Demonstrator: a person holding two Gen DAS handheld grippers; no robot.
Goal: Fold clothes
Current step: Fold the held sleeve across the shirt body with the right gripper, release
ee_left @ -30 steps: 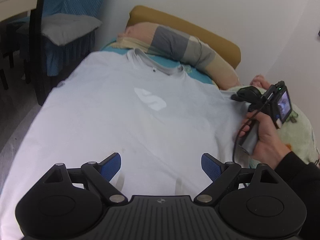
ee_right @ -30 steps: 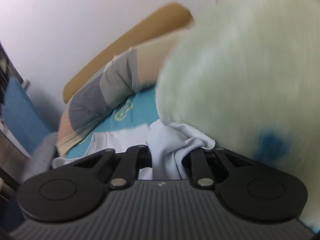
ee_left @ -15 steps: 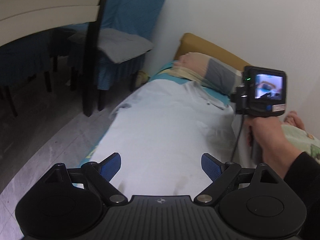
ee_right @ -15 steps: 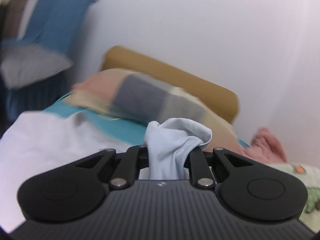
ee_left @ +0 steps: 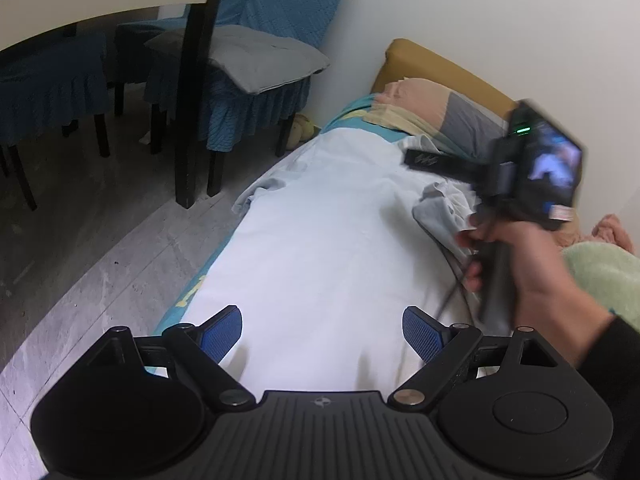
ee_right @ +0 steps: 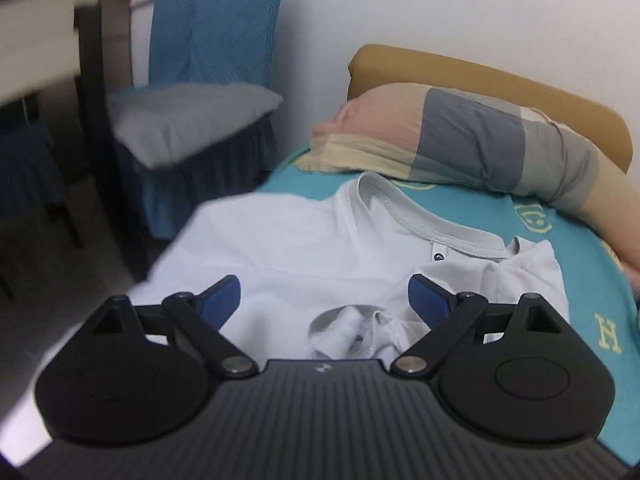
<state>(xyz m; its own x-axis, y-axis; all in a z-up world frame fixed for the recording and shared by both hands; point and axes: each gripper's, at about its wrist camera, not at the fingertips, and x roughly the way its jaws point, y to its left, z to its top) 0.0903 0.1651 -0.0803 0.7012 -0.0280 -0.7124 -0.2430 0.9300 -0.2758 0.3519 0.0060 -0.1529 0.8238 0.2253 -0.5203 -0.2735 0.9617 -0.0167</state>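
One teal-sheeted bed (ee_right: 592, 280) is seen, with one pale white T-shirt (ee_left: 328, 248) spread along it, its left side reaching the mattress edge above bare grey floor (ee_left: 80, 264). One patchwork pillow (ee_right: 472, 140) lies beyond the collar, and one grey-cushioned chair (ee_left: 248, 60) stands near the bedside. The sleeve, pinched half a second ago, has been released and now lies folded onto the chest. The right gripper (ee_right: 324, 300) is spread wide above that sleeve; the left gripper (ee_left: 322, 330) is likewise spread, empty, over the hem.
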